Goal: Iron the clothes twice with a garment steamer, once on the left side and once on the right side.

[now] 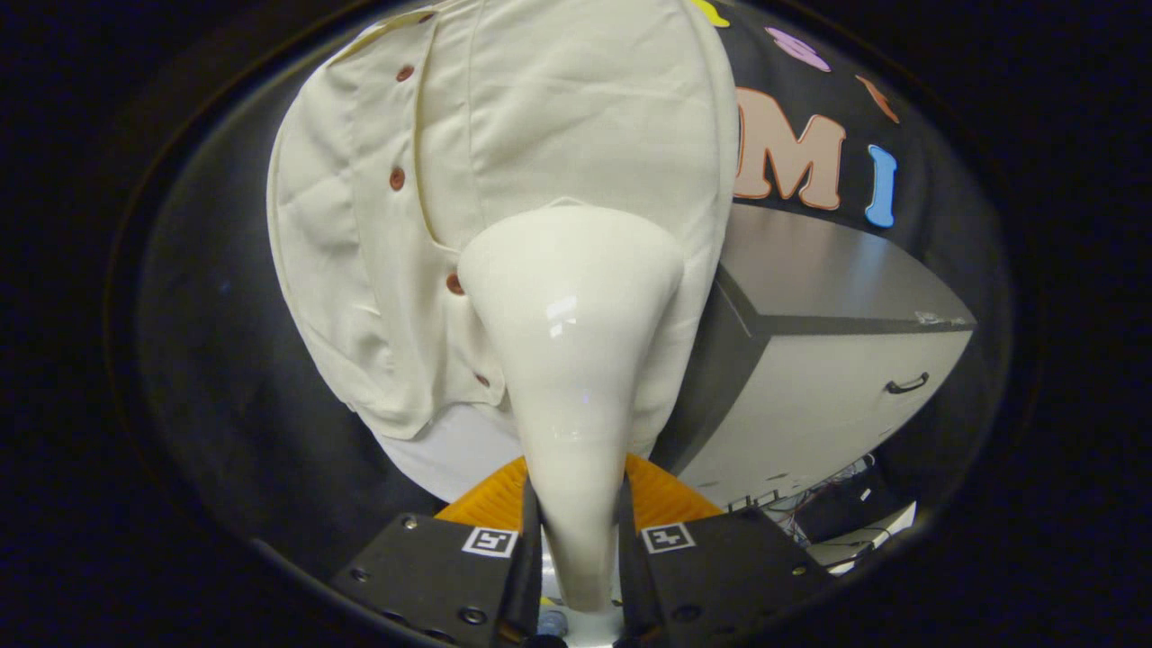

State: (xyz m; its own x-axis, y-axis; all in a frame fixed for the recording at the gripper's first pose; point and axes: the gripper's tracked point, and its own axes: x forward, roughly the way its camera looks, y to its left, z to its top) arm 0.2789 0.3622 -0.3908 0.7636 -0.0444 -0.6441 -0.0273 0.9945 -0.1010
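Note:
A cream shirt (540, 117) with brown buttons hangs in front of the booth wall, straight ahead of me. My gripper (576, 517) is shut on the narrow handle of a glossy white garment steamer (576, 315), both fingers pressing on its sides. The steamer widens toward its head, which rests against or very near the shirt's lower front, right of the button placket. The steamer hides the cloth behind its head.
A grey cabinet (810, 360) with a dark top and a drawer handle stands to the right of the shirt. Loose cables (810, 499) lie on the floor below it. A white panel (450, 450) shows under the shirt's hem.

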